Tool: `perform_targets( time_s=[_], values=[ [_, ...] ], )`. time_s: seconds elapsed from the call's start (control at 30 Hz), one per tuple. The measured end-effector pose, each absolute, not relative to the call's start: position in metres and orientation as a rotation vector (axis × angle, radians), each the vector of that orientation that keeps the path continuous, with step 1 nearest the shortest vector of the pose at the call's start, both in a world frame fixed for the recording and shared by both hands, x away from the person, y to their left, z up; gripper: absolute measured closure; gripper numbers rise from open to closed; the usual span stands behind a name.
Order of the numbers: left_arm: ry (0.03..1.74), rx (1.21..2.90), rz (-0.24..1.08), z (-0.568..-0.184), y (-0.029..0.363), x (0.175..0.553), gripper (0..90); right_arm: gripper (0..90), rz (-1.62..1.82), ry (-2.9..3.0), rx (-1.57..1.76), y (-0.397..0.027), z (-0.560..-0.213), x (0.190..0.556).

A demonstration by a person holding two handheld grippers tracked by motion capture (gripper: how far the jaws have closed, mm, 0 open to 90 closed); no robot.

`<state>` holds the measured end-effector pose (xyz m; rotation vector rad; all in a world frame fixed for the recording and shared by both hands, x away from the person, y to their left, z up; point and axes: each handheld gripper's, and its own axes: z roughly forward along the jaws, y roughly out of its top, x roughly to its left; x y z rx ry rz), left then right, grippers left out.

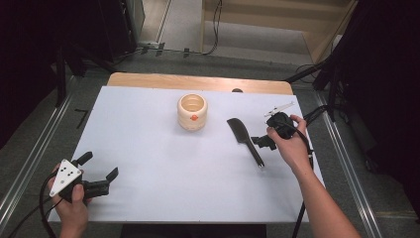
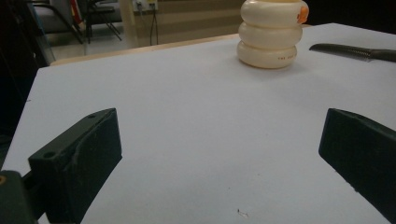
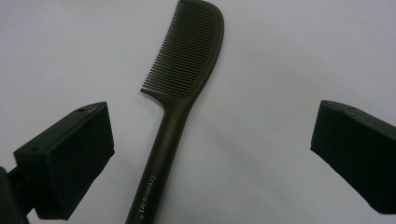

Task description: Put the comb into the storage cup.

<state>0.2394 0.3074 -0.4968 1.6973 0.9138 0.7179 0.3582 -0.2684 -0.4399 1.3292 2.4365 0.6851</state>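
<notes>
The comb (image 3: 180,93) lay flat on the white table (image 1: 148,148), right of centre in the high view, with its toothed head toward the upper part of the frame and its handle running down and slightly right. In the right gripper view it sat in the middle, the teeth facing the left edge of the picture and the handle reaching down to the bottom edge, where pale lettering showed. It looked like a thin, one-piece plastic item: light, stiff along the spine and handle, smooth and probably a bit slippery, with fine teeth that could bend or snap if squeezed. The handle seemed the sensible place to grip, across its narrow width near the neck, since it lay low against the table and the jaws would have to come right down to the surface to catch it. The right gripper (image 1: 263,142) hovered just beside the comb at mid-right of the high view, its jaws spread wide to either side of the handle and touching nothing. Left of the comb's head, near the upper centre, stood a cream ringed cup (image 1: 191,112) with an orange spot, open at the top and well apart from the comb. The left gripper (image 1: 101,167) rested at the lower left of the high view, far from both, jaws spread wide and empty, pointing across bare table toward the cup.
</notes>
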Motion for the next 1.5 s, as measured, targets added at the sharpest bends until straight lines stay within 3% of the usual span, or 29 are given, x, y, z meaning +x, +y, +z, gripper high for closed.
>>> perform_targets(
  time_s=[1.5],
  values=[
    [0.911,1.699,0.715,-0.497,0.307,0.240,0.0,0.0,0.457,2.603,1.433,-0.241,-0.457,0.376]
  ],
)
